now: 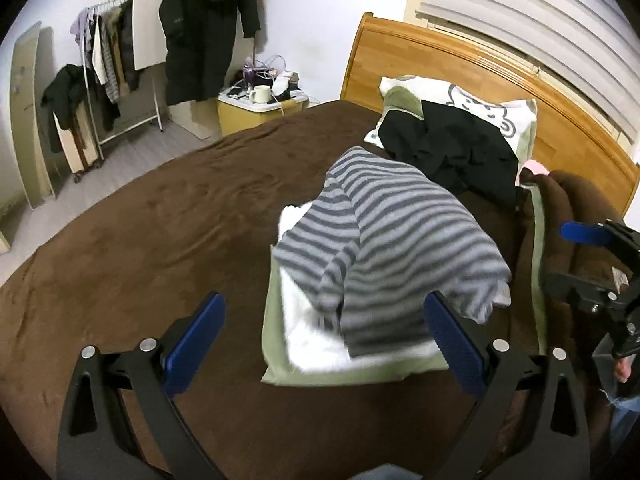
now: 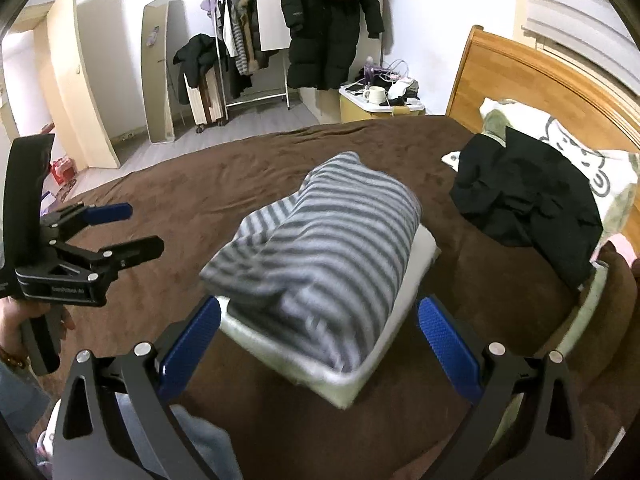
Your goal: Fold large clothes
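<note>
A folded grey striped garment (image 1: pixel 392 240) (image 2: pixel 320 240) lies on top of a folded white garment (image 1: pixel 312 328) (image 2: pixel 404 280), which rests on a folded green one (image 1: pixel 276 340), all stacked on the brown bed cover (image 1: pixel 140 220) (image 2: pixel 200 176). My left gripper (image 1: pixel 324 328) is open and empty, its jaws wide just short of the stack; it also shows in the right wrist view (image 2: pixel 132 228). My right gripper (image 2: pixel 320 328) is open and empty, its jaws either side of the stack's near corner; it also shows in the left wrist view (image 1: pixel 568 256). A crumpled black garment (image 1: pixel 452 148) (image 2: pixel 528 196) lies by the pillow.
A printed pillow (image 1: pixel 480 108) (image 2: pixel 580 156) leans on the wooden headboard (image 1: pixel 440 64). A brown folded blanket (image 1: pixel 560 208) lies at the right. A bedside box with a mug (image 1: pixel 260 94) (image 2: pixel 376 94), a clothes rack (image 2: pixel 240 40) and a hanging black coat (image 2: pixel 328 20) stand beyond the bed.
</note>
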### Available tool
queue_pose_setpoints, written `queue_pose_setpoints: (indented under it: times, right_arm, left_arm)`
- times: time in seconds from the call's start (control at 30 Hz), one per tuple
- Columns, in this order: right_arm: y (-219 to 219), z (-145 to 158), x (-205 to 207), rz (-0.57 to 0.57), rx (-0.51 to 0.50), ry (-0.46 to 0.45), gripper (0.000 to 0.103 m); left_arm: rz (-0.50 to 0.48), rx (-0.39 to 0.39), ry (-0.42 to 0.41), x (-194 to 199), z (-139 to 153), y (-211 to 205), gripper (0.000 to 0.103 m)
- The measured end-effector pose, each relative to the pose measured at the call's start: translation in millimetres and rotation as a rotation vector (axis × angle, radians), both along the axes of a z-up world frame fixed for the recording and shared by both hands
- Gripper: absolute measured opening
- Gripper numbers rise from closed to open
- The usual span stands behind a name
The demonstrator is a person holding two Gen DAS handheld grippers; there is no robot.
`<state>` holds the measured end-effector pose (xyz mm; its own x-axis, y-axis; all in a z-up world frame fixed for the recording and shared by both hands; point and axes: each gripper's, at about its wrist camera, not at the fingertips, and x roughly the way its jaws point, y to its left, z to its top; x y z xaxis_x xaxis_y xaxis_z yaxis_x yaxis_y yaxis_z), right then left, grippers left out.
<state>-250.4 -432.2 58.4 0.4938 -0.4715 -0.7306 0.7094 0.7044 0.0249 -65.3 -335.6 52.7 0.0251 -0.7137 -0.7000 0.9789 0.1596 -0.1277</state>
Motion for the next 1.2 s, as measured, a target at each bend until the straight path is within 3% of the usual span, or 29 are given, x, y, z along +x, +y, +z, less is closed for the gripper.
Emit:
queue_pose_setpoints:
  times: [0.2, 0.63, 1.2]
  right_arm:
    - [43, -3, -19, -0.009, -0.024, -0.006, 0.098]
    - [112, -10, -61, -0.025, -0.055, -0.046, 0.098]
    - [138, -29, -65, -0.029, -0.101, -0.009, 0.098]
  left_arm:
    - [0.025, -0.003, 0.023, -22, 1, 45, 0.097]
    - [0.095, -0.01, -0.008, -86, -3, 123, 0.097]
    - [0.158, 0.004, 0.0, -105, -17, 154, 0.096]
